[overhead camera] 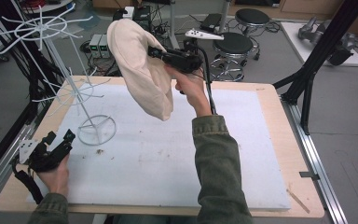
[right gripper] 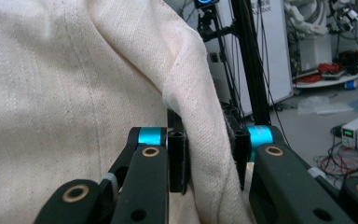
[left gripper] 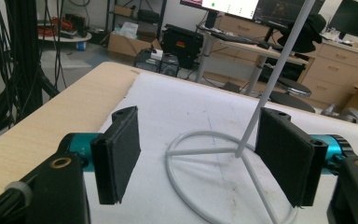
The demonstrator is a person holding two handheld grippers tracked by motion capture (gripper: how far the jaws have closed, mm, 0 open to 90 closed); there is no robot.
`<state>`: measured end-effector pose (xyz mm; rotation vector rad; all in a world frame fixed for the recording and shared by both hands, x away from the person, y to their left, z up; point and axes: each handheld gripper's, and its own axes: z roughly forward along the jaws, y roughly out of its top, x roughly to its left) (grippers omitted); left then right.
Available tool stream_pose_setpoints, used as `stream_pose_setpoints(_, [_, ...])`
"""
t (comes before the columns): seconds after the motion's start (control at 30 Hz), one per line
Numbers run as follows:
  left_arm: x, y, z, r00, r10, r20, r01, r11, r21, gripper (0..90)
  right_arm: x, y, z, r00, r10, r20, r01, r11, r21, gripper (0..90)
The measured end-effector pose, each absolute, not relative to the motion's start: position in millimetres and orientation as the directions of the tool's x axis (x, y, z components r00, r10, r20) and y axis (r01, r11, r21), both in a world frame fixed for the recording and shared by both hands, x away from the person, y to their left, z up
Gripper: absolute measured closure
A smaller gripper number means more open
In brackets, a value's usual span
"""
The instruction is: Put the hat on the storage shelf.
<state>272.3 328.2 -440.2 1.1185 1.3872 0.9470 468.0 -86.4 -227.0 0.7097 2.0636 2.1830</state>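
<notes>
A cream cloth hat hangs in the air above the table's far middle, held up by my right gripper, which is shut on a fold of it. In the right gripper view the cream cloth hat is pinched between the black pads. A white wire stand with thin radiating arms rises at the left of the table. My left gripper rests low at the front left, open, its jaws either side of the white wire stand's ring base without touching it.
A white mat covers the wooden table. Stools, cables and small power supplies stand on the floor beyond the far edge. A black frame post rises at the right.
</notes>
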Motion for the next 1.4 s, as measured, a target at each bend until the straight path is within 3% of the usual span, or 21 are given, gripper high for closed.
stream_pose_setpoints(0.77, [271.4,329.9,-440.1,0.009,0.966,-0.26,0.122,0.257,0.959,30.7,453.2,-47.1,-145.6,-0.918,0.369,0.146,0.159,0.007,0.987,75.0])
stream_pose_setpoints(1.4, [272.0,331.1,-440.7,0.015,0.962,-0.273,0.124,0.269,0.955,30.7,439.8,19.4,-102.0,-0.951,0.303,0.061,0.09,0.083,0.993,74.3])
